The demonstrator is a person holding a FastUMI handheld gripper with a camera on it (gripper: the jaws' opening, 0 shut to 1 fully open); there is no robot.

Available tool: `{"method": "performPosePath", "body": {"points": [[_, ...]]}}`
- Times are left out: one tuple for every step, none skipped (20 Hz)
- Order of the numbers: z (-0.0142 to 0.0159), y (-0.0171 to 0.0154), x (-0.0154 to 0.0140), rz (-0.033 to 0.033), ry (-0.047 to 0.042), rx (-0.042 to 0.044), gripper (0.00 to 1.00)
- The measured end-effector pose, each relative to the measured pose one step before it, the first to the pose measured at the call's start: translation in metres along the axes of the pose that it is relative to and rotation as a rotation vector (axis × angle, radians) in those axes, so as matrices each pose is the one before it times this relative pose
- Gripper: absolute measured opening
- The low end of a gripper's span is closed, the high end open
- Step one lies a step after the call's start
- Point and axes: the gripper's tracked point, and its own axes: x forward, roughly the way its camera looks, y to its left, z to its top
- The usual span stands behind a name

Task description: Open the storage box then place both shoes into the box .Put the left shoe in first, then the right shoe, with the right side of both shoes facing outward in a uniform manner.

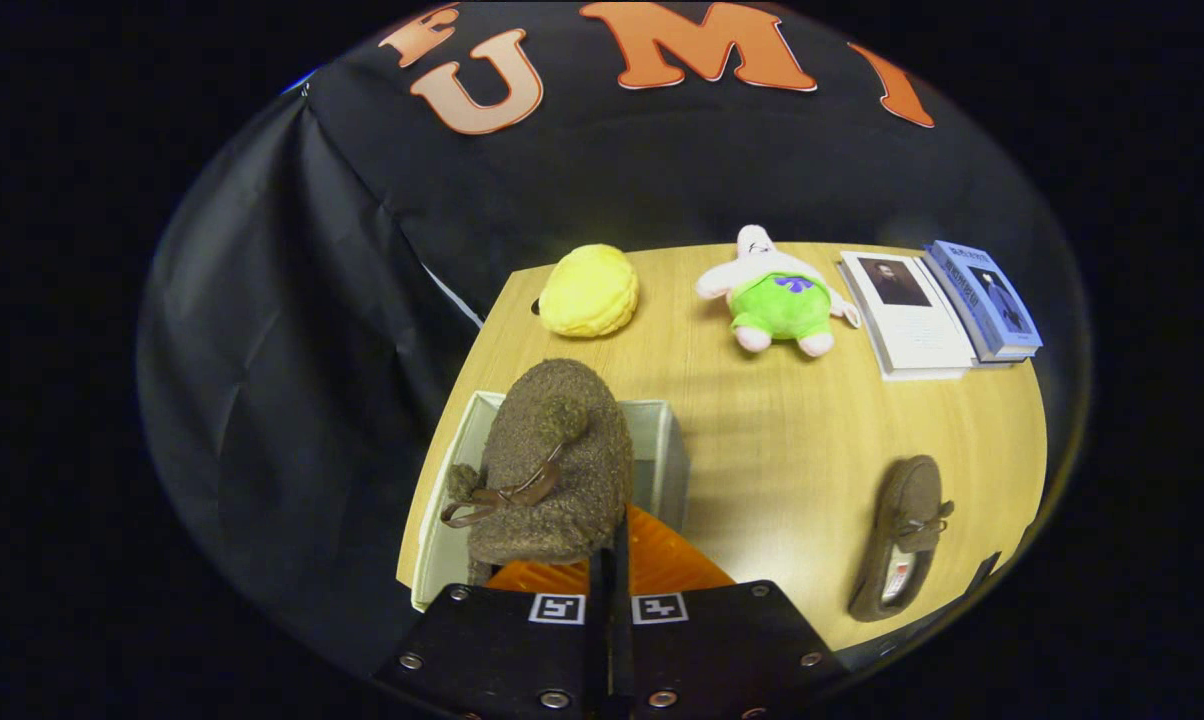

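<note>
My gripper (614, 560) is shut on the heel end of a brown fuzzy shoe (552, 450) with a brown lace bow, its fingers pressed close together. The shoe hangs toe-forward just ahead of the fingers, over the open white storage box (668, 445) at the table's left front corner. It hides most of the box's inside. The box's orange lid (674, 565) lies open right by the fingers, on the box's right. The second brown shoe (902, 535) lies on the table to the right, sole down, toe pointing away.
On the wooden table (782, 430) beyond the box sit a yellow plush (589, 290), a pink and green plush toy (777, 295), and two books (947, 305) at the far right. Black cloth walls stand behind and to the left.
</note>
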Motion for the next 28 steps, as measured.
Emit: {"method": "performPosePath", "body": {"points": [[-0.00462,0.01015,0.00791,0.00124,0.01359,-0.00641,0.03],[-0.00609,0.00819,0.00870,-0.00081,0.01495,-0.00586,0.03],[-0.00563,0.00509,0.00767,-0.00860,0.01584,-0.00240,0.03],[-0.00638,0.00466,0.00911,-0.00967,0.01767,-0.00281,0.03],[-0.00379,0.00305,0.00958,-0.01081,0.01815,-0.00042,0.03],[-0.00704,0.00182,0.01002,-0.01301,0.02357,0.00267,0.03],[-0.00592,-0.00052,0.00824,-0.01661,0.02226,0.01313,0.03],[-0.00315,0.00143,0.00800,-0.00806,0.01288,0.01012,0.04],[-0.00010,0.00389,0.00712,-0.00784,0.01032,0.01044,0.04],[-0.00255,0.00209,0.00767,-0.00361,0.01966,0.01420,0.04],[-0.00613,0.00355,0.00656,0.00835,0.02946,0.01639,0.07],[-0.00280,0.00860,0.00521,0.03336,0.02856,0.01427,0.09],[-0.00458,0.00669,0.00703,0.03312,0.02842,0.01056,0.16],[-0.00596,0.00713,0.00041,0.03191,0.03864,0.01375,0.21],[-0.00401,0.00701,-0.00147,0.03698,0.01566,0.00502,0.29],[0.00035,0.00324,-0.00144,0.02949,0.00731,-0.00295,0.36],[0.00003,0.00079,-0.00612,0.02018,-0.00369,-0.01125,0.45],[0.00314,-0.00143,-0.00965,0.01857,-0.00762,-0.00567,0.47],[0.00088,0.00045,-0.01044,0.03051,-0.00582,-0.00574,0.48],[0.00227,0.00024,-0.01246,0.02771,-0.01010,-0.00426,0.49],[0.00428,-0.00164,-0.01475,0.02412,-0.02221,-0.00909,0.54],[0.00627,-0.00361,-0.01545,0.01498,-0.02703,-0.01418,0.58],[0.00464,-0.00548,-0.01632,0.00960,-0.02555,-0.01564,0.69],[0.00387,-0.00750,-0.01586,0.00323,-0.02293,-0.01480,0.74],[0.00386,-0.00950,-0.01512,0.00099,-0.02407,-0.01734,0.84],[0.00289,-0.01233,-0.01371,-0.01015,-0.02170,-0.01686,0.88],[0.00292,-0.01374,-0.01196,-0.01338,-0.02398,-0.01824,0.93],[0.00261,-0.01776,-0.01139,-0.02763,-0.02296,-0.01515,0.95]]}}
